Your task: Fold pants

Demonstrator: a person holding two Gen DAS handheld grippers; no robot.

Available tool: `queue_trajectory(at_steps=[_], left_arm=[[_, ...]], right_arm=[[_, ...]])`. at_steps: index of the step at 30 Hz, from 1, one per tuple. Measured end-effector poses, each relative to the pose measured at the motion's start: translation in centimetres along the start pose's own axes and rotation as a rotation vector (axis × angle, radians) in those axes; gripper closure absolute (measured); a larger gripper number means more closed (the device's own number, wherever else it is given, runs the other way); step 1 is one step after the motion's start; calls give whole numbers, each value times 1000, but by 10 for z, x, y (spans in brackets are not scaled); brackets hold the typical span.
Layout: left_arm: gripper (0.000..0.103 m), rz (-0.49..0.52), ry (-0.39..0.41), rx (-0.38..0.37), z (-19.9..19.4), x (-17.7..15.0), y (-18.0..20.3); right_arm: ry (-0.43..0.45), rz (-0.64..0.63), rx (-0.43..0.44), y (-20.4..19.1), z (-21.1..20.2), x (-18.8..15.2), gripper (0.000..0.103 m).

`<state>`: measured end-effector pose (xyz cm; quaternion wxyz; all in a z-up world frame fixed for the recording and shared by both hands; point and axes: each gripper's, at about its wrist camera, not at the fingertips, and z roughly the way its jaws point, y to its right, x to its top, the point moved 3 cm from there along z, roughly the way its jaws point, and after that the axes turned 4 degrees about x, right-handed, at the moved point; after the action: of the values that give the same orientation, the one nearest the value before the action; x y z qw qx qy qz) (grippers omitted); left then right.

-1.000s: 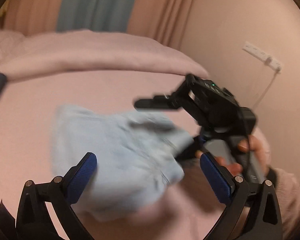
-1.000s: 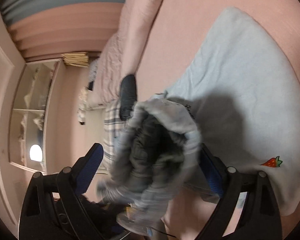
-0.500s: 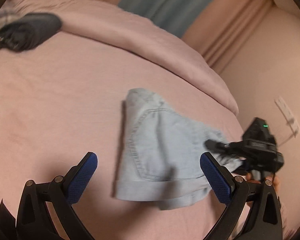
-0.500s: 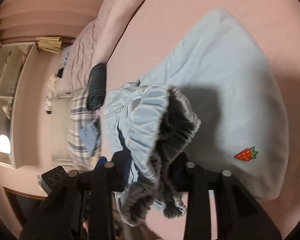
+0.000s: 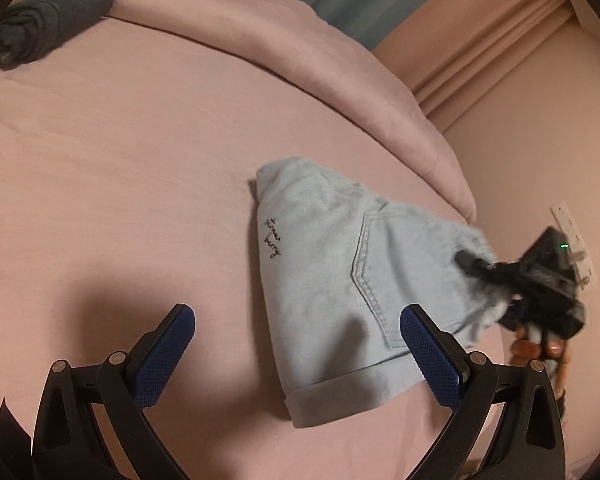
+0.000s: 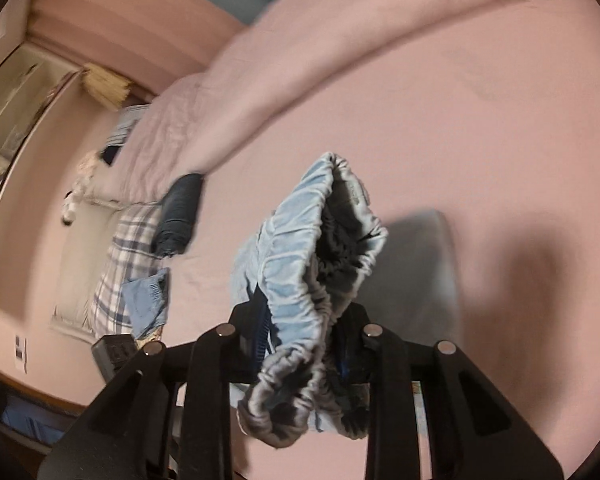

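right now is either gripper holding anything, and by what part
The right gripper is shut on the light blue pants, pinching their elastic waistband. The left gripper is open, holding nothing.

The light-blue denim pants [image 5: 340,280] are spread on the pink bed sheet [image 5: 120,184], ahead of and to the right of the black left gripper with blue pads [image 5: 296,344], whose jaws are held wide apart above the sheet with nothing between them. The pants' cuffed hem is placed nearest that gripper; their far right end is lifted off the sheet and clamped in the black right gripper [image 5: 476,266]. A rolled dark-grey garment [image 5: 48,20] is seen far ahead to the left, against the folded pink duvet [image 5: 300,60] along the bed's far edge. Behind the right gripper, a white power strip [image 5: 572,232] is mounted on the wall.

In the right wrist view, the gathered elastic waistband [image 6: 312,280] is pinched between the right gripper's fingers [image 6: 300,344], the pants trailing ahead onto the sheet. A plaid cloth [image 6: 120,256] is laid to the left.
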<state>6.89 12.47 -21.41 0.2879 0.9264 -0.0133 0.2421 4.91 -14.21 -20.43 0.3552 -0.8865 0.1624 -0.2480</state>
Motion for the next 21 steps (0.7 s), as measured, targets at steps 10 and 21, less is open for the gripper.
queue_trajectory(at_steps=[10, 21], left_arm=[[1, 42, -30, 46, 18, 2, 3], [1, 243, 35, 121, -1, -3, 37]], right_arm=[[-60, 119, -22, 72, 21, -2, 73], [114, -25, -316, 62, -36, -4, 41]])
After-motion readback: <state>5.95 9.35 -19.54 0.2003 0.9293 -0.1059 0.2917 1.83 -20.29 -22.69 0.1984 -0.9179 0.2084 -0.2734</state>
